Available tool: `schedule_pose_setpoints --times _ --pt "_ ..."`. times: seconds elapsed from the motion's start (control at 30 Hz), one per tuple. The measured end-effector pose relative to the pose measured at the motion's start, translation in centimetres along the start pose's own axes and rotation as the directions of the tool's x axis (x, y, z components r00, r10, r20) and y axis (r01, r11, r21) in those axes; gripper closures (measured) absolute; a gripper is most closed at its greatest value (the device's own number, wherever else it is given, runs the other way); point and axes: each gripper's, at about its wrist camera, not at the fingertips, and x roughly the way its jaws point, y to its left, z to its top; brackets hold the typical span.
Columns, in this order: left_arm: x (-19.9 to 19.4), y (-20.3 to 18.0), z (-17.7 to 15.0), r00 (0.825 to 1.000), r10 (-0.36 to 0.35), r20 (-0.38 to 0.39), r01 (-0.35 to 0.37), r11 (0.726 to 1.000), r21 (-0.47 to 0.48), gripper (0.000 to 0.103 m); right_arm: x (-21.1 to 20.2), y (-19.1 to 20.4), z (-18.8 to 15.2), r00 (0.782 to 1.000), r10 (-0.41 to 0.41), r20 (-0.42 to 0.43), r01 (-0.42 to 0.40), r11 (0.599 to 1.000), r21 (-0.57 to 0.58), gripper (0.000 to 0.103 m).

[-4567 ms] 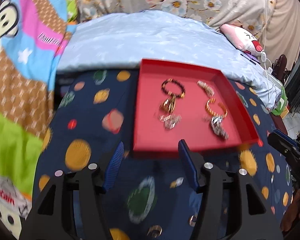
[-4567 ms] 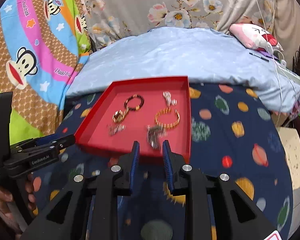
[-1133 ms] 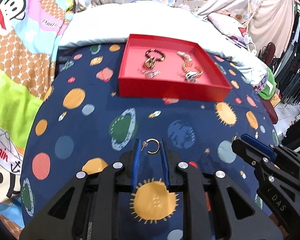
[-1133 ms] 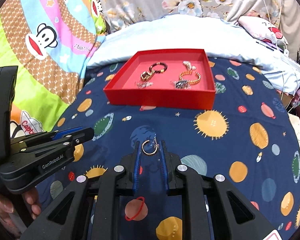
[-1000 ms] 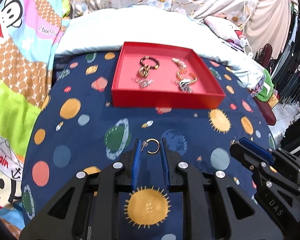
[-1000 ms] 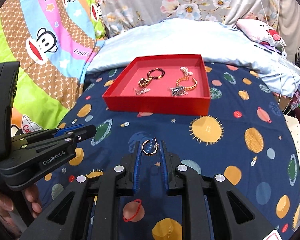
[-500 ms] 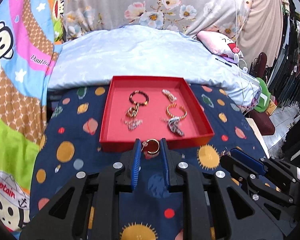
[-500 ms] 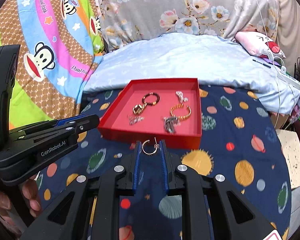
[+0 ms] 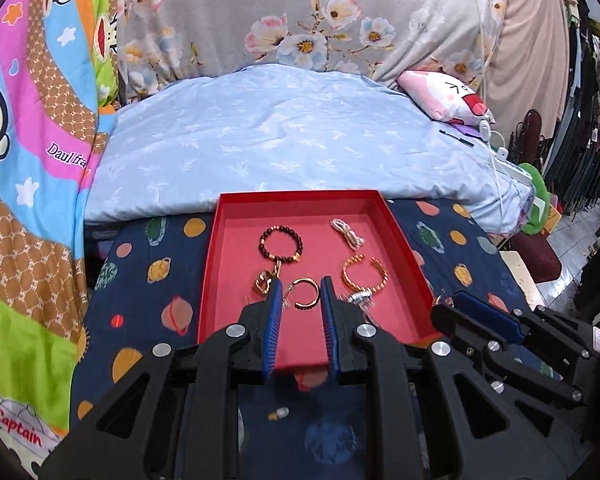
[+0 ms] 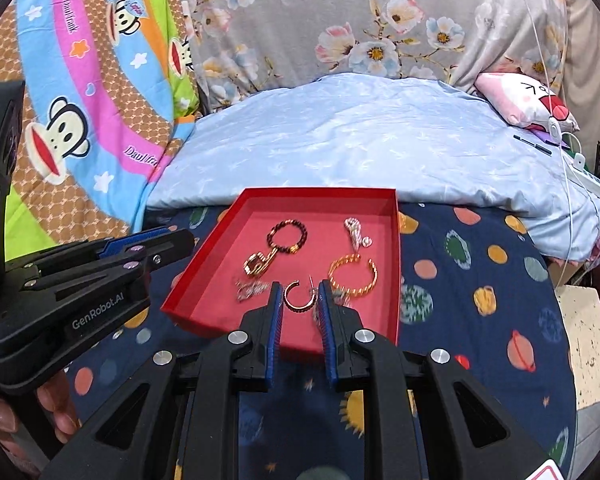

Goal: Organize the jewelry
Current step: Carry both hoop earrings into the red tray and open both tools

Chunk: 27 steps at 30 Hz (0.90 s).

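Jewelry is gathering in the red tray (image 9: 400, 236), which sits on the planet-print cloth (image 9: 148, 272) of the bed. Half a second ago both pairs of tongs were short of the tray's near wall; now each has moved forward over its floor. The left tongs (image 9: 300, 294) are narrowed on a gold hoop earring (image 9: 306, 294), and the right tongs (image 10: 299, 294) are narrowed on its match, a second hoop earring (image 10: 298, 295) with its post sticking up. Already inside lie a dark beaded bracelet (image 9: 281, 245), a twisted gold bangle (image 9: 365, 274), a pale chain piece (image 9: 347, 233) and a gold charm (image 10: 257, 265). With both hoops above bare tray floor near the front, the carry looks finished; releasing them side by side seems the next step, taking care that they do not tangle with the silver piece (image 10: 252, 290) nearby.
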Motion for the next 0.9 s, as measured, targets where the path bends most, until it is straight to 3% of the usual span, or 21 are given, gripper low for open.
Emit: schedule_pose_setpoints --times 0.3,0.9 --pt "4.0 0.8 2.0 0.999 0.016 -0.028 -0.016 1.000 0.001 0.084 4.2 -1.3 2.3 1.000 -0.018 -0.024 0.018 1.000 0.001 0.087" --pt "10.1 1.3 2.1 0.993 0.065 -0.103 -0.064 0.998 0.005 0.084 9.7 -2.1 2.8 0.996 -0.050 -0.078 0.050 0.999 -0.006 0.086"
